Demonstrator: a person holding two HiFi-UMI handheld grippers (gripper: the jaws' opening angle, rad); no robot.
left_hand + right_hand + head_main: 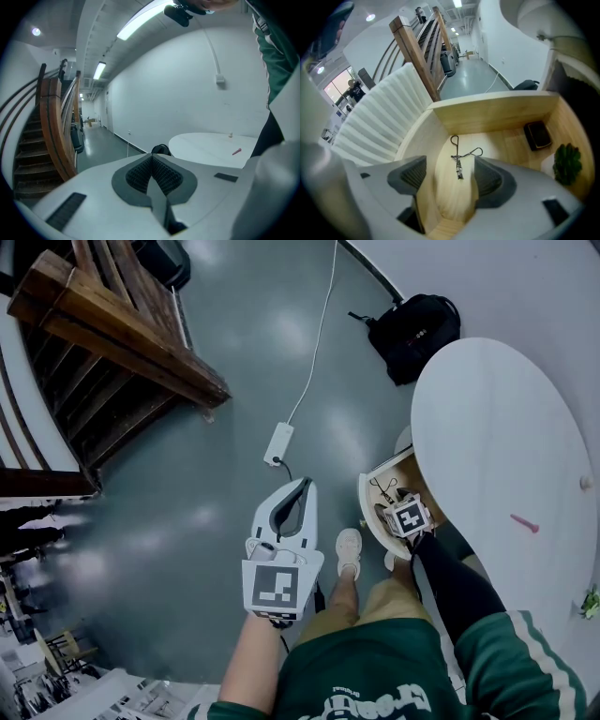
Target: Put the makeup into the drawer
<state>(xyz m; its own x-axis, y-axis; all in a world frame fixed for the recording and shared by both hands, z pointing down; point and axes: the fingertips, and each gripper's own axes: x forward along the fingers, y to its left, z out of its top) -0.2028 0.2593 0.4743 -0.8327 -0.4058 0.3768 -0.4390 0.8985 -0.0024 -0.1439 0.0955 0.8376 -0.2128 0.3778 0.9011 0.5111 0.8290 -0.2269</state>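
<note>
Inside the open drawer [497, 112], an eyelash curler [459, 159] lies flat below the right hand-held gripper [449, 178], whose jaws stand apart and empty, so that piece looks delivered. On the white tabletop [497, 427] a pink stick [524, 522] awaits fetching; the left hand-held gripper [151, 168] is closed on nothing.

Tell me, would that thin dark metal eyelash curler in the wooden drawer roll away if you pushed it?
Probably not. The thin dark metal eyelash curler lies flat with its two loop handles spread, so it would likely slide on the wooden drawer floor. It looks slim, so it is probably light and stiff.
</note>
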